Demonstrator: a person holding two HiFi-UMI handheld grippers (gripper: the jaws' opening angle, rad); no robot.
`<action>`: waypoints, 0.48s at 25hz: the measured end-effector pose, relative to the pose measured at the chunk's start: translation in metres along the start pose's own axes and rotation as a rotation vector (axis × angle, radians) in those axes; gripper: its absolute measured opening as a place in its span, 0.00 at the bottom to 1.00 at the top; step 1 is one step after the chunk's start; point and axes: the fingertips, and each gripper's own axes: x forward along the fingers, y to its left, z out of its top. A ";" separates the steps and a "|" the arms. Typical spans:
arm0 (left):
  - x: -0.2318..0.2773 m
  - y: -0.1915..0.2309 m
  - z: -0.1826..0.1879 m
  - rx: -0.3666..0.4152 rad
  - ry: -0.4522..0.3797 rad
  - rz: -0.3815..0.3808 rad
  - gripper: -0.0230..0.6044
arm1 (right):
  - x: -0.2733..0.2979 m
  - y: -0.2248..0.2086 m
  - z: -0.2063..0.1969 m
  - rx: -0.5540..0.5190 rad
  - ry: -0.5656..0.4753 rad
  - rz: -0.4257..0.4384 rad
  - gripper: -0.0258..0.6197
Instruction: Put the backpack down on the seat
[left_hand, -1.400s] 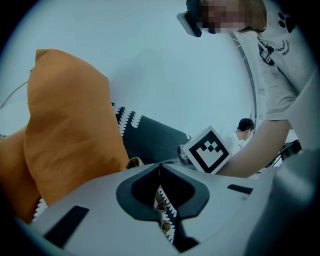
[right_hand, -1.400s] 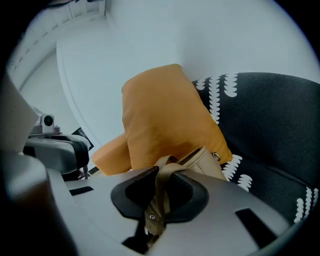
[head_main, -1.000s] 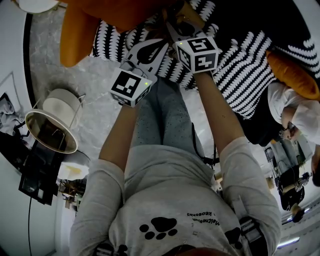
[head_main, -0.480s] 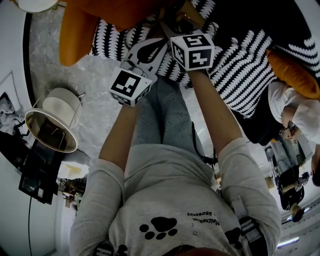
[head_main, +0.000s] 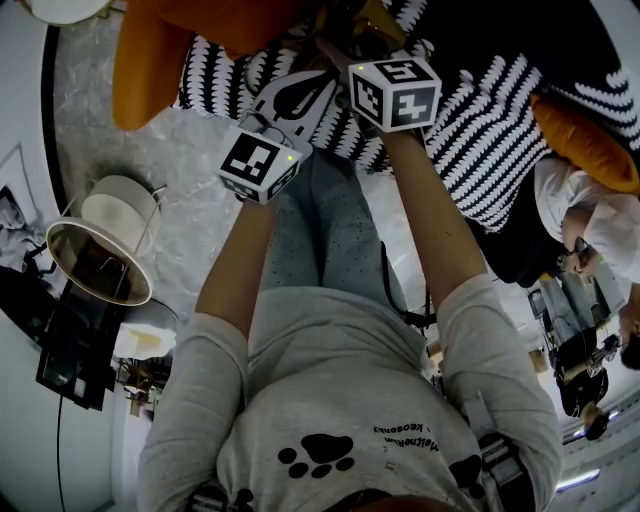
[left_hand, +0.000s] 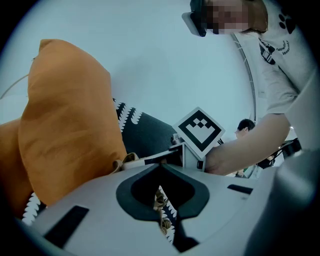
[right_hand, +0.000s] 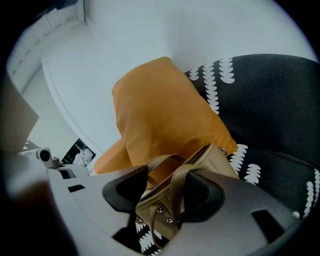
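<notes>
The tan backpack (right_hand: 212, 162) rests on the black seat with white marks (right_hand: 270, 110), leaning against an orange cushion (right_hand: 160, 120). My right gripper (right_hand: 160, 186) has its jaws opening. The bag's top edge and handle strap (right_hand: 176, 192) lie between the pads, which stand apart from them. My left gripper (left_hand: 161, 165) is shut, its tips touching. A braided tan cord (left_hand: 161, 207) shows in the hollow behind them; I cannot tell if it is pinched. In the head view both marker cubes, left (head_main: 262, 165) and right (head_main: 395, 92), hang over the seat's front edge (head_main: 480, 130).
A second orange cushion (head_main: 585, 140) lies on the seat's right. A round glass side table (head_main: 100, 262) stands on the marble floor (head_main: 190, 190) to my left. Another person (head_main: 585, 215) sits at the right. My legs (head_main: 330, 230) are against the seat.
The right gripper's cube has moved up a little, toward the seat. The left gripper has barely moved.
</notes>
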 end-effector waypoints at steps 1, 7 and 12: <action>0.000 0.001 0.001 0.001 -0.001 -0.002 0.07 | 0.001 0.000 0.001 0.002 -0.003 0.007 0.34; 0.006 -0.003 0.000 0.006 -0.009 -0.010 0.07 | 0.000 -0.004 0.001 0.007 -0.017 0.062 0.38; -0.001 0.014 0.000 -0.013 -0.007 0.038 0.07 | 0.003 -0.012 -0.001 0.020 0.015 0.072 0.41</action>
